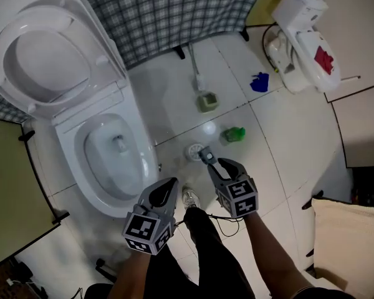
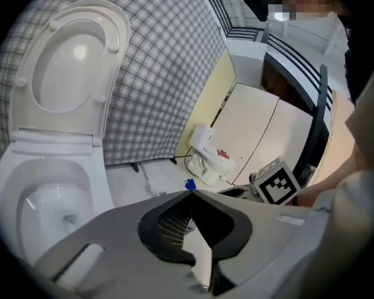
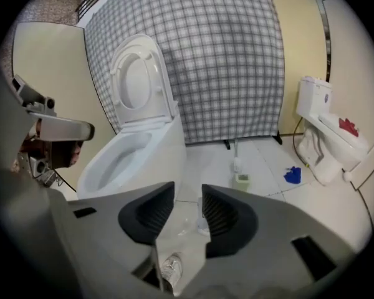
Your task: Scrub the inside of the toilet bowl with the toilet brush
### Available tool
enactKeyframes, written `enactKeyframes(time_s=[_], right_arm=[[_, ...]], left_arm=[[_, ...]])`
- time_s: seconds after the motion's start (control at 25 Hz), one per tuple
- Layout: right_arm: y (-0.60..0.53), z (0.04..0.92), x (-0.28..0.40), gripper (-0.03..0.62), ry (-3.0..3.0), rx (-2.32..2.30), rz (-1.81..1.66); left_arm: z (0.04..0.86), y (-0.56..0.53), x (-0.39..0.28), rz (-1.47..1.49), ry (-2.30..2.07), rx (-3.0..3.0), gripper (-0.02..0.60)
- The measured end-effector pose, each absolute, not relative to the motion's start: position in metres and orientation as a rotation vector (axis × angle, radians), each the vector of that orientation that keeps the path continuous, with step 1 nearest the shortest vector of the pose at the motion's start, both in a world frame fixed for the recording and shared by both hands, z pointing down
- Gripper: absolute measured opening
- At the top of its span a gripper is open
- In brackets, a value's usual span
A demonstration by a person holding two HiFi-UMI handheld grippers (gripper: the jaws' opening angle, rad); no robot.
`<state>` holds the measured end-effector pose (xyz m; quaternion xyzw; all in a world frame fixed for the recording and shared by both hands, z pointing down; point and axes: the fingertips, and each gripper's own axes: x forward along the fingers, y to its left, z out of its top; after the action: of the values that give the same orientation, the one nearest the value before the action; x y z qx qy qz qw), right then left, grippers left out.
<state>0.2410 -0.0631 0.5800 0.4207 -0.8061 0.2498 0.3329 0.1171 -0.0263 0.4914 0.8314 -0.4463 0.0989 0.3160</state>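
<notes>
The white toilet stands at the left with its lid (image 1: 40,55) raised and its bowl (image 1: 112,154) open; the bowl also shows in the left gripper view (image 2: 47,207) and in the right gripper view (image 3: 121,151). The toilet brush (image 1: 199,83) stands in its pale green holder (image 1: 207,101) on the tiles beyond both grippers, with its handle leaning toward the checked curtain; in the right gripper view the brush (image 3: 236,162) stands ahead, right of the jaws. My left gripper (image 1: 170,184) (image 2: 191,195) hangs beside the bowl's rim, tips together and empty. My right gripper (image 1: 205,156) (image 3: 188,195) stands open, holding nothing.
A floor drain (image 1: 195,151) lies under the right gripper's tip, a green object (image 1: 234,134) just past it. A blue cloth (image 1: 259,81) and a second white toilet (image 1: 302,39) are at the far right. A plastic bottle (image 3: 168,270) lies on the floor. My leg and shoe (image 1: 190,199) are below.
</notes>
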Motion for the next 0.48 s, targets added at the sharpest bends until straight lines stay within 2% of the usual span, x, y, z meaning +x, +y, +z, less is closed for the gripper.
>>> enactKeyframes(time_s=[0.08, 0.24, 0.36, 0.4, 0.48], right_arm=[[-0.069, 0.609, 0.246, 0.191, -2.075, 1.094, 0.661], [-0.083, 0.662, 0.255, 0.193, -2.007, 1.094, 0.647], [-0.093, 0.690, 0.254, 0.220, -1.980, 1.101, 0.663], [-0.095, 0.698, 0.251, 0.252, -1.977, 1.094, 0.672], [-0.096, 0.714, 0.246, 0.256, -1.964, 1.071, 0.684]], left_arm=[[0.502, -0.030, 0.122, 0.258, -1.175, 2.190, -0.013], [0.526, -0.034, 0.128, 0.266, -1.176, 2.173, -0.012], [0.546, -0.038, 0.128, 0.297, -1.179, 2.157, -0.012], [0.551, -0.039, 0.128, 0.303, -1.179, 2.153, -0.012], [0.557, -0.041, 0.127, 0.305, -1.181, 2.145, -0.012]])
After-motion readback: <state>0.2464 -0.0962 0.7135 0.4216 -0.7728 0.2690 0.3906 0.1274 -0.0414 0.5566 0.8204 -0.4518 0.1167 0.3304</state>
